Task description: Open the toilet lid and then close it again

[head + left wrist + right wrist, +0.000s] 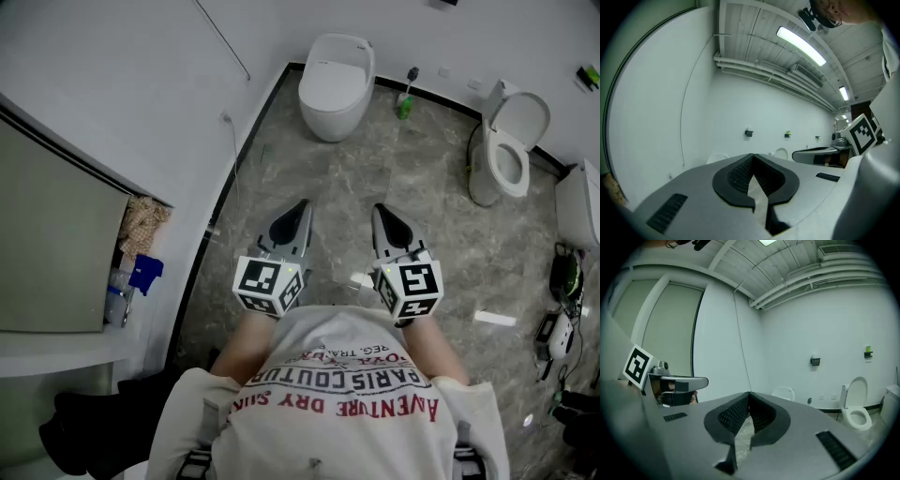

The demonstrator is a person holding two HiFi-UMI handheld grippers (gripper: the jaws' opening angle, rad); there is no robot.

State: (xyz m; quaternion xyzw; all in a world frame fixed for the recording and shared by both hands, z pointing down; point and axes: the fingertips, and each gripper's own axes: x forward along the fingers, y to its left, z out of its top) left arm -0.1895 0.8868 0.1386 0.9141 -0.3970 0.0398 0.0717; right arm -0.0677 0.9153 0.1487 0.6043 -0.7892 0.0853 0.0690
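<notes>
Nearest, just beyond the person's printed shirt (pixel 347 384), the left gripper (pixel 301 205) and the right gripper (pixel 380 210) are held side by side over the marbled floor (pixel 319 178). Each has its jaws pressed together with nothing between them, and both point ahead, tipped only slightly downward. Well beyond their tips a white toilet (pixel 328 124) stands against the far wall (pixel 450 37), with its lid (pixel 334 77) down flat over the bowl. Its long axis runs from the wall toward the person, and its rounded front end faces the grippers. To its right a green brush holder (pixel 405 105) sits by the wall. Farther right, a second toilet (pixel 506 167) has its lid raised and its bowl open.
</notes>
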